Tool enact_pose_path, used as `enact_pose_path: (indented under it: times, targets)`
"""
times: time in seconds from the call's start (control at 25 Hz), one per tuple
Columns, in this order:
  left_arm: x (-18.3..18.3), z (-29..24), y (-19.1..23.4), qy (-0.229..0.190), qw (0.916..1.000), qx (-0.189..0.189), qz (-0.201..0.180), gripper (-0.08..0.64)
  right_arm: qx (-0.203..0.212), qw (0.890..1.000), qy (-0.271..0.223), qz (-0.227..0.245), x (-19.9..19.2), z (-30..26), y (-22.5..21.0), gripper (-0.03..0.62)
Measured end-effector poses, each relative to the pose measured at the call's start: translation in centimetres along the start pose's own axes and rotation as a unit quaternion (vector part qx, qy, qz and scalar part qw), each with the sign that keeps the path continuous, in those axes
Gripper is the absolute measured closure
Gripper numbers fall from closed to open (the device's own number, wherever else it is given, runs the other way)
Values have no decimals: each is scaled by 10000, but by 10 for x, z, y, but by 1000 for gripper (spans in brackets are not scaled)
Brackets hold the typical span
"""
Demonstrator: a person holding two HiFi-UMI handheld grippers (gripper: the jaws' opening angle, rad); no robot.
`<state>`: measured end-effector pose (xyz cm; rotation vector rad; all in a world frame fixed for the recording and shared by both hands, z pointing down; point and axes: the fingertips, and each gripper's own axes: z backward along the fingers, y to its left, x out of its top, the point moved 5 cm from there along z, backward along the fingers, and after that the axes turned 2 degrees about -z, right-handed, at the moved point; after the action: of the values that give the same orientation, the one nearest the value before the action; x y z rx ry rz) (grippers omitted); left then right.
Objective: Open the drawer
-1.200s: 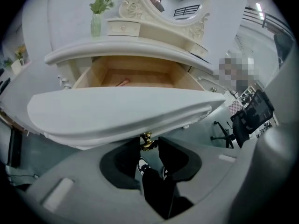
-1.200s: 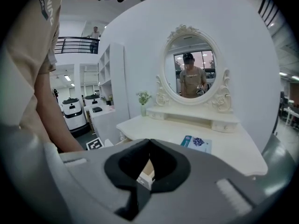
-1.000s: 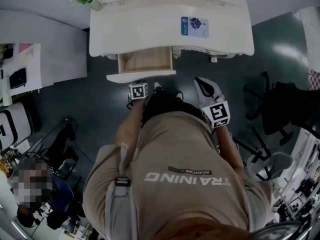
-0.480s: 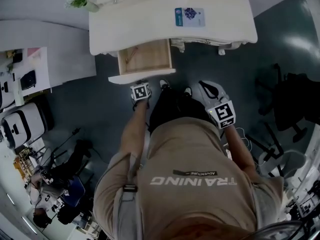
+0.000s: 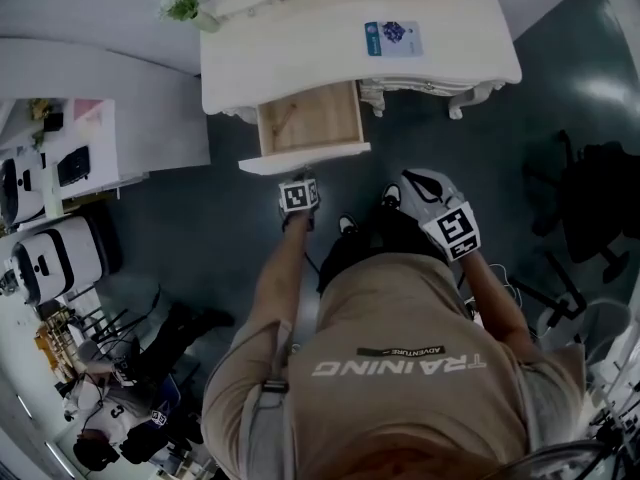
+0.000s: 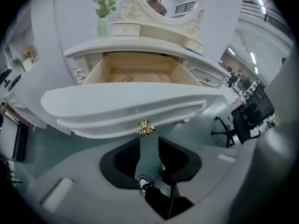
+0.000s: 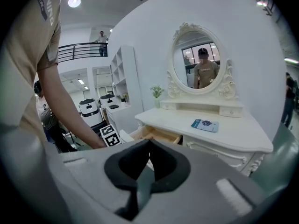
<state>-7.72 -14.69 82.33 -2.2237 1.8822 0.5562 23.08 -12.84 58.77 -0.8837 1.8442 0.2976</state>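
A: Where is the drawer (image 5: 310, 118)?

B: At the front of the white table (image 5: 300, 48), under the left part of its top. It stands well out from the table, so the pale wooden inside shows behind the white curved front.

A: And the left tongs (image 6: 148, 136)?

B: Right at the drawer front, on the side away from the table. The 2 jaws stand narrow, closed on the small gold knob (image 6: 145, 128) at their tips.

A: The right tongs (image 7: 149, 143)?

B: Farther back from the table, off to the drawer's right. Their jaws are together at the tips with nothing between them.

A: Anything on the table?

B: 1 blue-and-white booklet (image 5: 392, 38) lies flat on its top, right of the drawer. A vase of green and white flowers (image 5: 185, 3) stands at the table's back left corner, and an oval mirror (image 7: 200, 59) rises at the table's rear.
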Motion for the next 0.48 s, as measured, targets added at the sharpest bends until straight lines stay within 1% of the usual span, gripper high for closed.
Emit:
enact_pose_path:
  times: [0.08, 0.16, 0.2, 0.28, 0.36, 0.4, 0.48]
  targets:
    - [-10, 10, 0, -132, 9996, -248, 81, 430, -35, 9999, 39, 97, 0, 0, 14, 589]
    - [-22, 25, -1, -329, 9984, -438, 124, 440, -107, 9994, 96, 302, 2, -1, 28, 589]
    - [-27, 35, -1, -447, 9976, -523, 86, 445, -150, 9989, 109, 423, 4, -1, 36, 589]
    - [-36, 61, -4, -717, 9949, -695, -142, 457, -244, 9980, 72, 572, 9, 0, 52, 589]
    - [-39, 91, -6, -1043, 9901, -868, -364, 490, -351, 9978, -33, 567, 17, 2, 68, 589]
    - [-40, 107, -6, -1207, 9873, -949, -405, 518, -413, 9976, -88, 543, 21, 4, 75, 589]
    - [-46, 136, -6, -1520, 9814, -1092, -428, 537, -531, 9972, -169, 500, 29, 7, 91, 589]
